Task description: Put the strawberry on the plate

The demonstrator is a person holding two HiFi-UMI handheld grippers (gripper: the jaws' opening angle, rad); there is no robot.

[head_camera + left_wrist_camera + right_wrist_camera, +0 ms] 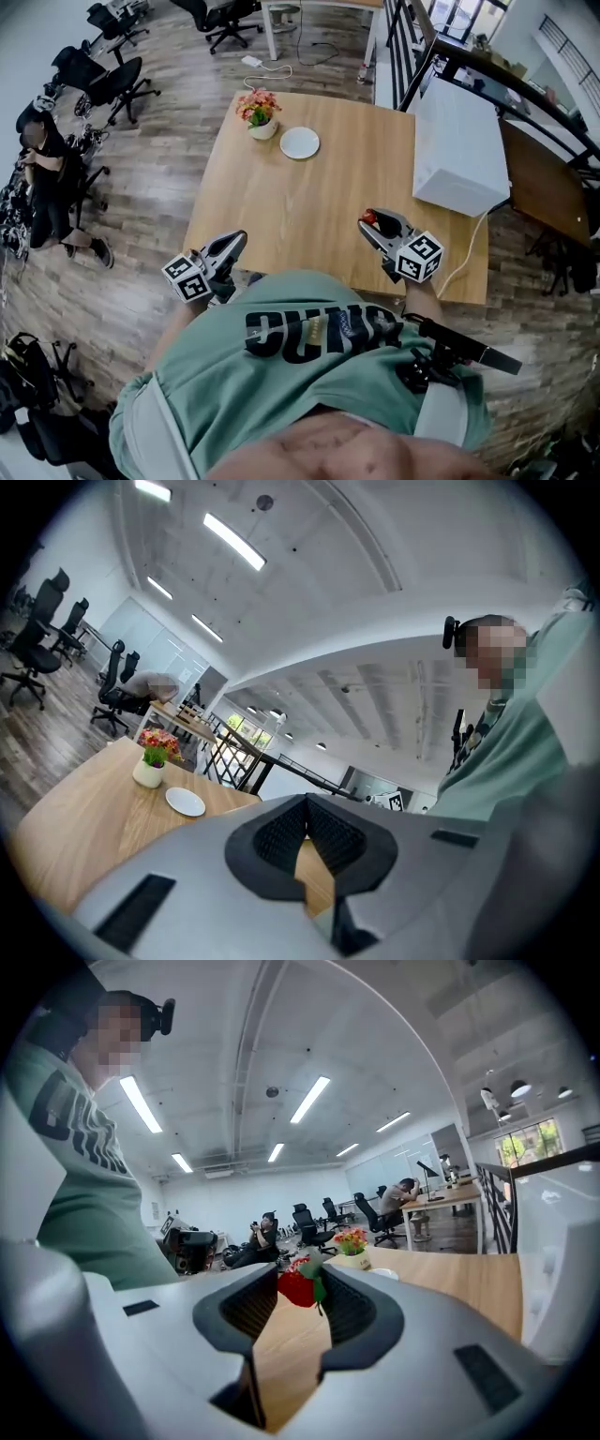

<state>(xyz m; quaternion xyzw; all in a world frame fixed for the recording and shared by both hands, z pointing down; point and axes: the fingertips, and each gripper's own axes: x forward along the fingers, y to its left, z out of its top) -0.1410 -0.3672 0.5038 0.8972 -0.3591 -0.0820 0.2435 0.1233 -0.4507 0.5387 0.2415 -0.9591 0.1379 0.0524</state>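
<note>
The right gripper (302,1277) is clamped on the strawberry (296,1288), which is pinched near the jaw tips with its green leaves against the right-hand pad. This gripper hangs over the near right part of the wooden table (309,202). The left gripper (305,804) has its jaws closed together with nothing between them, at the table's near left edge.

Bare wood runs from both grippers to the far side. A white box (457,150) fills the right edge, with a cable dropping off the near right side.

In the right gripper view the white plate (385,1274) is mostly hidden behind a jaw. In the head view it lies empty (299,142), just beside a potted flower arrangement (260,116).
</note>
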